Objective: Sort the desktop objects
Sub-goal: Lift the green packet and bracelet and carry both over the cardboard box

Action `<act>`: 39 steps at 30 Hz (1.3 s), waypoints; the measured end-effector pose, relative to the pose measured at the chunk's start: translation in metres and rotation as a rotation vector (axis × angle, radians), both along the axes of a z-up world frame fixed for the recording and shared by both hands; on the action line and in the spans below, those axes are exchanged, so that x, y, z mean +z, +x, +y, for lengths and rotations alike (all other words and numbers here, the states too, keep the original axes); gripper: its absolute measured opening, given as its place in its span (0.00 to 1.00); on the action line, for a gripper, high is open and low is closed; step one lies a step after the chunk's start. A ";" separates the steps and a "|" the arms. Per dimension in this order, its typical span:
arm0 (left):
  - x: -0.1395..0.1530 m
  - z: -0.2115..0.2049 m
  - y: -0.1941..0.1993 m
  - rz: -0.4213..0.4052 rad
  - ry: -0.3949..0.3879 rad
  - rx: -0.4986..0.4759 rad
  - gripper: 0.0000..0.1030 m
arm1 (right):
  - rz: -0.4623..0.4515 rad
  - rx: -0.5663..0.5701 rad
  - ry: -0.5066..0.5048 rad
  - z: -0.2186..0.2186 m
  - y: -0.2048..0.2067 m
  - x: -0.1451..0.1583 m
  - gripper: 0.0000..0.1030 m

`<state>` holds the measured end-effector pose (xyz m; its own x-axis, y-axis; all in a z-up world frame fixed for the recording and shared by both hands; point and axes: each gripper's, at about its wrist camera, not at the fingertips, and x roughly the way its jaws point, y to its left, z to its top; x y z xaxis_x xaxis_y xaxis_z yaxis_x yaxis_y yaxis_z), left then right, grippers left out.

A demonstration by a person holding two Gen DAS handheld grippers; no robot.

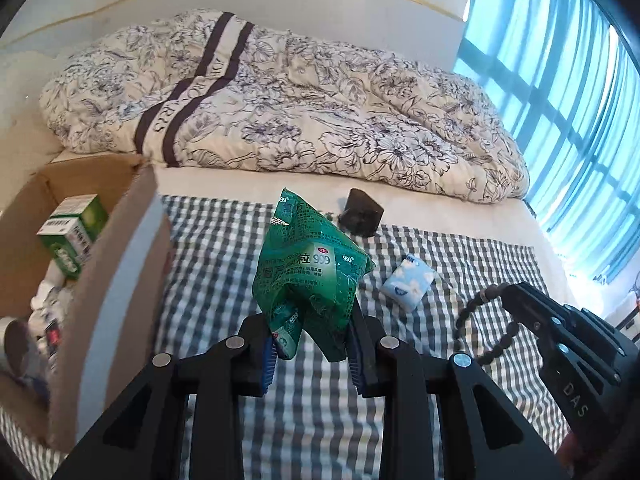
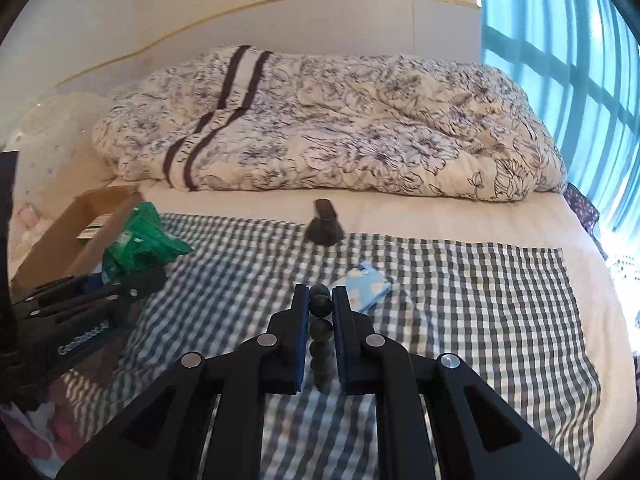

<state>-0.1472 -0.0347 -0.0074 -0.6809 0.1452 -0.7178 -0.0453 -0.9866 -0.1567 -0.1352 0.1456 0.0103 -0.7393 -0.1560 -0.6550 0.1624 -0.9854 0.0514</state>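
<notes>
My left gripper (image 1: 312,336) is shut on a crumpled green medicine sachet (image 1: 312,268), held above the checked cloth (image 1: 460,264) just right of the cardboard box (image 1: 120,248). My right gripper (image 2: 321,304) is shut on a dark bead bracelet (image 2: 320,330), whose beads run between its fingers. In the left wrist view the bracelet (image 1: 480,320) hangs as a loop from the right gripper (image 1: 508,292). A light blue tissue pack (image 2: 366,286) lies on the cloth just ahead of the right gripper. A black charger-like block (image 2: 324,228) sits at the cloth's far edge.
The open cardboard box holds a green-and-white medicine carton (image 1: 74,232) and other small items. A flowered quilt (image 1: 300,108) is bunched along the back of the bed. Blue curtains (image 1: 560,100) hang at the right. A white headboard wall (image 2: 280,28) stands behind.
</notes>
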 end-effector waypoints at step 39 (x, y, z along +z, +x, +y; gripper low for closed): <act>0.047 -0.227 0.063 0.054 0.012 0.340 0.29 | 0.069 0.458 -0.056 -0.242 0.030 0.071 0.11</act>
<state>-0.0846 -0.2617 0.0400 -0.7286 -0.0883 -0.6792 0.2771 -0.9449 -0.1743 -0.1053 -0.0968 0.0810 -0.6273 -0.5105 -0.5881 0.5852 -0.8073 0.0766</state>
